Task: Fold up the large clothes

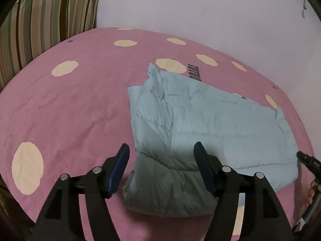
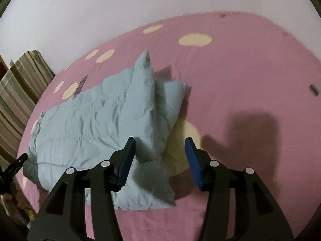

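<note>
A light blue puffer jacket (image 1: pixel 200 124) lies folded into a long bundle on the pink bed cover (image 1: pixel 70 104). It also shows in the right wrist view (image 2: pixel 96 128), with one end sticking up. My left gripper (image 1: pixel 161 154) is open and empty, hovering over the jacket's near left end. My right gripper (image 2: pixel 159 146) is open and empty, hovering over the jacket's near right corner. The tip of the right gripper shows at the right edge of the left wrist view (image 1: pixel 309 160). The left gripper's tip shows at the left edge of the right wrist view (image 2: pixel 14 166).
The pink cover (image 2: pixel 240 70) has cream dots and spreads across the whole bed. A striped pillow (image 1: pixel 44 24) stands at the bed's far left, also seen in the right wrist view (image 2: pixel 18 92). A white wall (image 1: pixel 200 6) runs behind the bed.
</note>
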